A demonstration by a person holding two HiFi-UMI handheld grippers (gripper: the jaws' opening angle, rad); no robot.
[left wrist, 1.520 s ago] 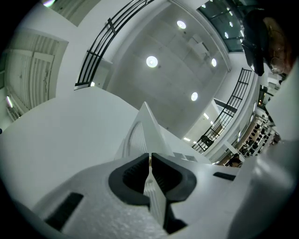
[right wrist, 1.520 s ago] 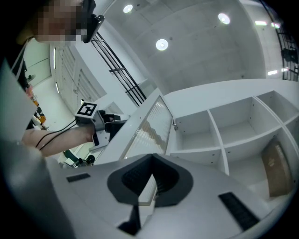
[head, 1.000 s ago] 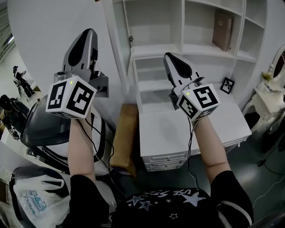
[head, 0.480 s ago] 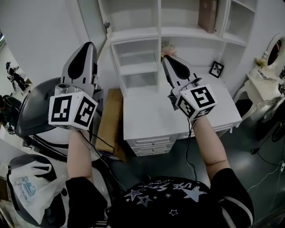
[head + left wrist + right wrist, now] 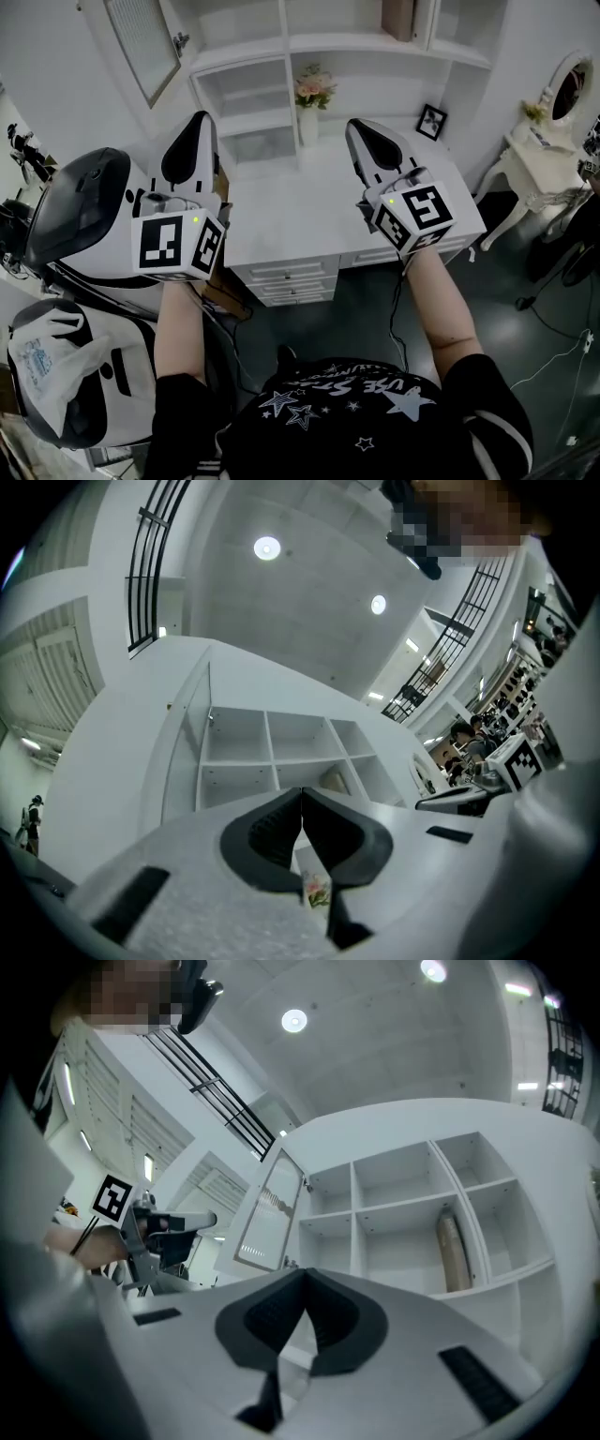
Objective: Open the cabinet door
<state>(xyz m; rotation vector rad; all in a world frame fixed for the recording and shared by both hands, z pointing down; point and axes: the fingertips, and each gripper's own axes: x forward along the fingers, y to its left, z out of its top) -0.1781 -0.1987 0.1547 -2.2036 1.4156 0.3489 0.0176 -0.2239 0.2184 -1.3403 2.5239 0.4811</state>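
The white cabinet door (image 5: 141,42) stands swung open at the top left of the head view, hinged on the white shelf unit (image 5: 281,56). In the right gripper view the cabinet door (image 5: 267,1213) hangs open to the left of the shelf unit (image 5: 403,1213). My left gripper (image 5: 199,120) (image 5: 301,794) is shut and empty, held over the desk's left end, well below the door. Over the desk's right half my right gripper (image 5: 356,127) (image 5: 304,1277) is also shut with nothing in it. Neither gripper touches the cabinet.
A white desk (image 5: 309,220) with drawers stands under the shelves and carries a flower vase (image 5: 309,103) and a small picture frame (image 5: 431,120). A scooter (image 5: 75,211) and a plastic bag (image 5: 52,375) are at the left. A vanity table (image 5: 539,141) stands at the right.
Both grippers have drawn back and down from the shelves toward the desk front. The view has shifted, and the vase and the open door's face have come into sight.
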